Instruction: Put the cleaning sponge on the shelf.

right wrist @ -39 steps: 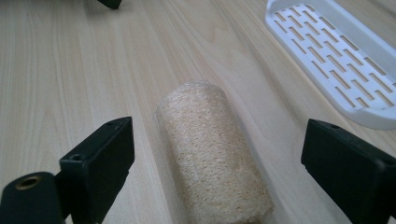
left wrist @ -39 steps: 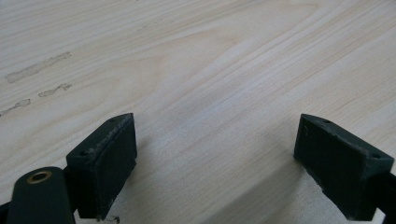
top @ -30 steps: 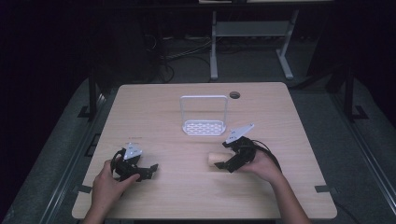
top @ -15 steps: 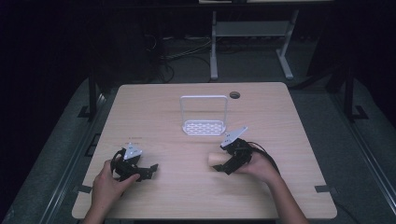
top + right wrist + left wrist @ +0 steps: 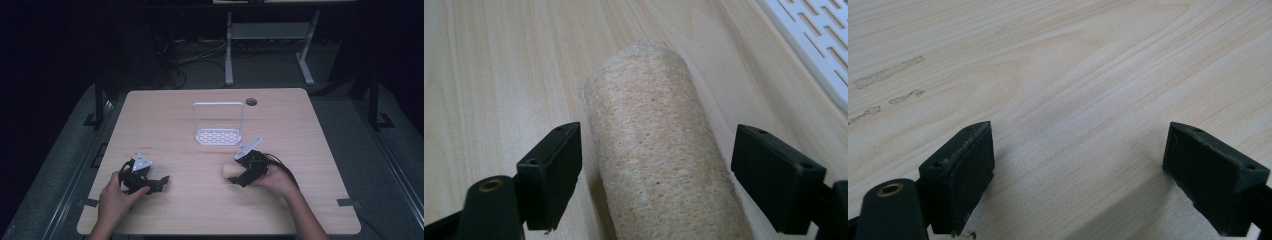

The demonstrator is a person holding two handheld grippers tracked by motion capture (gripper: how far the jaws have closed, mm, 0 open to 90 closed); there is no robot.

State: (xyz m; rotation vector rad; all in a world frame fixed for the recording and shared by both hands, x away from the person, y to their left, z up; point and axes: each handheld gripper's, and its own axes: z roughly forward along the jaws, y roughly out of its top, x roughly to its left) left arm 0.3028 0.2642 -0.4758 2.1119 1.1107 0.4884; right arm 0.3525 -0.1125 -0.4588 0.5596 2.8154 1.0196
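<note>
A tan loofah roll (image 5: pixel 649 100) lies on the wooden table (image 5: pixel 300 130), right of centre near the front; in the high view it is the pale roll (image 5: pixel 228 172). My right gripper (image 5: pixel 656 145) straddles it, one black pad on each side, with a thin gap showing at both pads. Its jaws have just been closing with the loofah between them and do not press on it. In the high view the right gripper (image 5: pixel 236 178) points left, held by a hand. My left gripper (image 5: pixel 1078 145) rests open over bare wood at the front left (image 5: pixel 159 183), with nothing between its jaws.
A white slotted rack (image 5: pixel 218 135) with an upright wire frame stands at the table's middle, just behind the right gripper; its edge (image 5: pixel 819 45) shows in the right gripper view. A round cable hole (image 5: pixel 251 102) sits near the far edge.
The right gripper has slid left onto the loofah, so the roll now lies between its jaws, which stand narrower. The left hand and gripper have not moved.
</note>
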